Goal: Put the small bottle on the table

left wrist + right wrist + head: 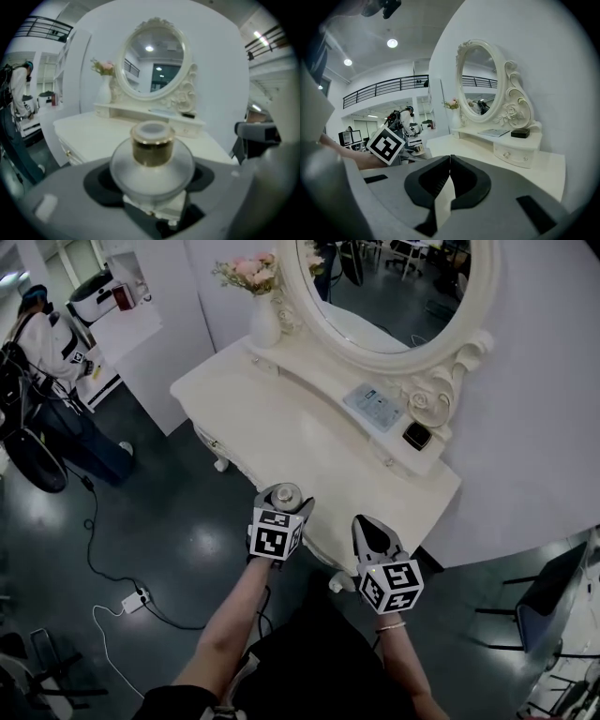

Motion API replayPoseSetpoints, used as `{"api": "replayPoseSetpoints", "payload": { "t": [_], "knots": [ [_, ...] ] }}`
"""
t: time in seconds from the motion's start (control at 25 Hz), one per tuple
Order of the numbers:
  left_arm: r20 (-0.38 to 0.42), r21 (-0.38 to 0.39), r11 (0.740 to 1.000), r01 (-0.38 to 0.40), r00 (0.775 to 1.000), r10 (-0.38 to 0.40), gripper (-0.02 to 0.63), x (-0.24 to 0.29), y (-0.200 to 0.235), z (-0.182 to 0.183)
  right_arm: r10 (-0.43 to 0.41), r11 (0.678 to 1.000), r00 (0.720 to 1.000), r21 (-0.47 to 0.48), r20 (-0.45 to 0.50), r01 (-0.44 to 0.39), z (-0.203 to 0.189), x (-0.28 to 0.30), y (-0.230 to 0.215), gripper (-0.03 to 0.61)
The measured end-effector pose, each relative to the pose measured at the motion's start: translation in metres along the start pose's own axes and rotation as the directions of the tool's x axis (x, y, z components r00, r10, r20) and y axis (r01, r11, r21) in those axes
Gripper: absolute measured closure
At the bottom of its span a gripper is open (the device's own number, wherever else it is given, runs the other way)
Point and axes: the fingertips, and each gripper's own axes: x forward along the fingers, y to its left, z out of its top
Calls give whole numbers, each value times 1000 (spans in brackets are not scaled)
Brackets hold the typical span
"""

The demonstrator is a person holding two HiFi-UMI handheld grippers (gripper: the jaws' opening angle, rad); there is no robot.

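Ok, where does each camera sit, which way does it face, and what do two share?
Head view: on the person's head, looking steeply down at the dressing table; both forearms, left gripper and right gripper show.
Left gripper view: on the left gripper, facing the mirror; jaws hold the small bottle.
Right gripper view: on the right gripper, facing the mirror; shut jaws, left forearm.
Shared: both gripper views show the mirror.

right tongs (449, 165) closed and empty, before the white dressing table (487, 161).

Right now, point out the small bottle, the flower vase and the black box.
small bottle (152, 180), left gripper view, round glass body.
flower vase (264, 324), head view, white belly.
black box (417, 436), head view, top face.
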Motion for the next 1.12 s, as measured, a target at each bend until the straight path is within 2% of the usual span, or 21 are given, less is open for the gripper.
{"api": "replayPoseSetpoints", "payload": {
  "t": [0.44, 0.68, 1.12],
  "knots": [
    [-16, 16, 1000, -25, 1000, 25, 275, 75, 28, 29, 10, 1000, 999, 23, -43, -9, 3, 46, -38, 574],
    [-43, 33, 999, -20, 999, 22, 275, 105, 30, 32, -3, 999, 998, 45, -55, 5, 0, 54, -53, 574],
    [-43, 96, 995, -8, 999, 12, 275, 146, 28, 49, -30, 997, 997, 62, -70, 34, -3, 64, -72, 574]
  ]
}}
